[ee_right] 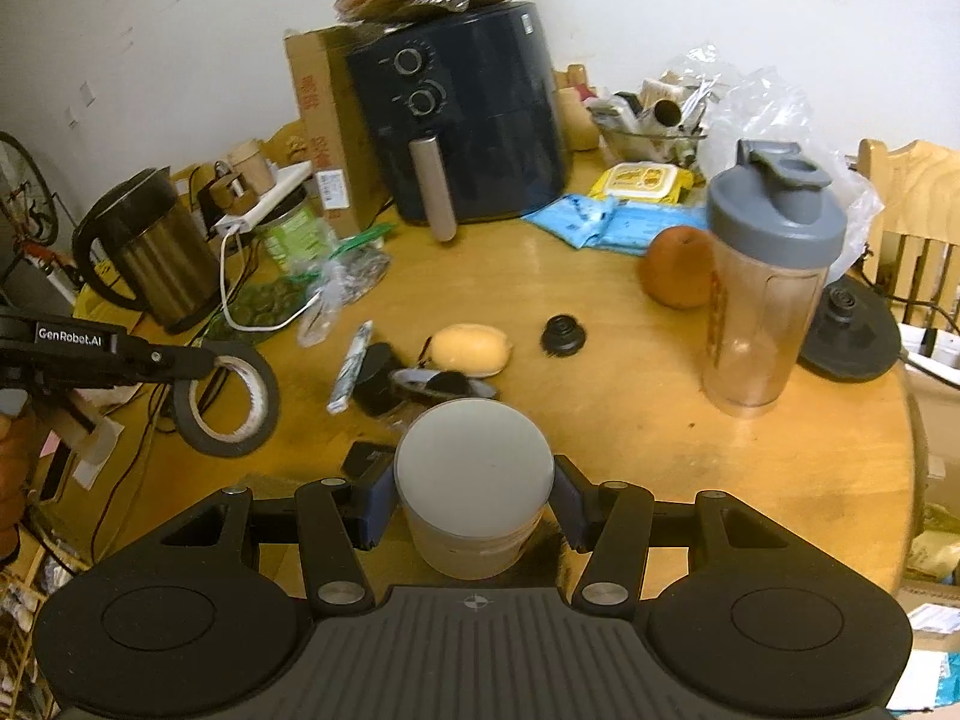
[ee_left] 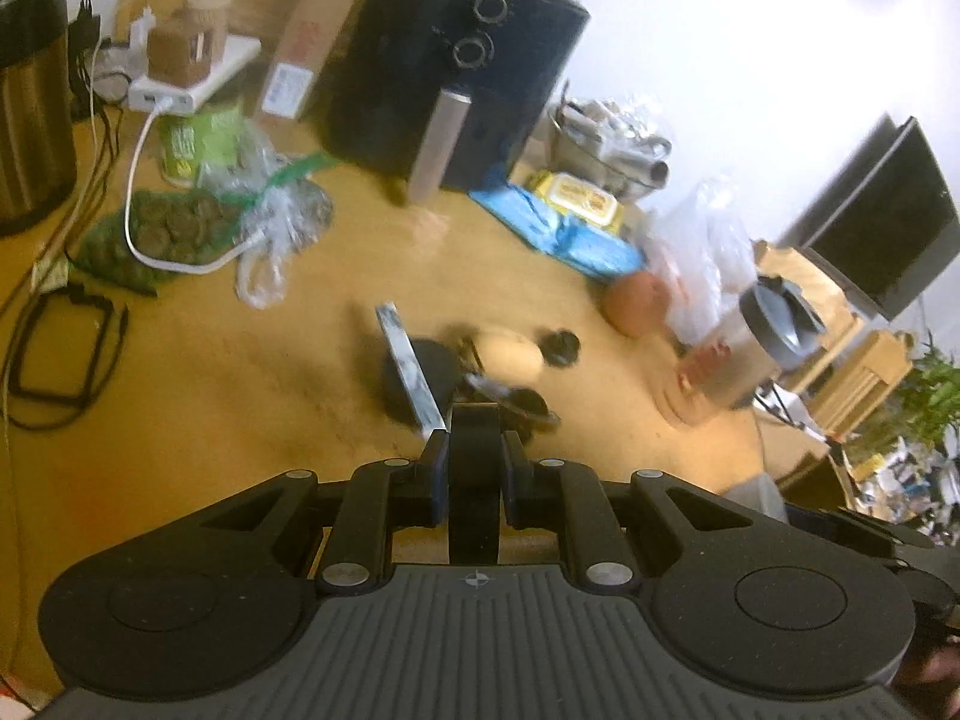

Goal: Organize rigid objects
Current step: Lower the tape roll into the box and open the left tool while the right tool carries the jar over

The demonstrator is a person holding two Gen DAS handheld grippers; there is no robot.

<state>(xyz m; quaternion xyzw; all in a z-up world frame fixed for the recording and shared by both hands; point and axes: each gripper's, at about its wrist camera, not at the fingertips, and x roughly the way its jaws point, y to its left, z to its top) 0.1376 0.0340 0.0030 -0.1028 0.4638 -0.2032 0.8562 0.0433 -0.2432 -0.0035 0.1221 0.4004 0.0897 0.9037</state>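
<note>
Right wrist view: the right gripper (ee_right: 474, 504) clamps a squat frosted plastic jar with pale lid (ee_right: 474, 468) by its stiff, probably light, slick walls above the round wooden table (ee_right: 660, 450). The left gripper (ee_right: 186, 363) pinches a rigid black tape roll (ee_right: 231, 399) through its rim.

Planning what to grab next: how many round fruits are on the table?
2. A yellow fruit lies mid-table near the black knob; an orange sits left of the shaker bottle. Clutter may hide others.
</note>
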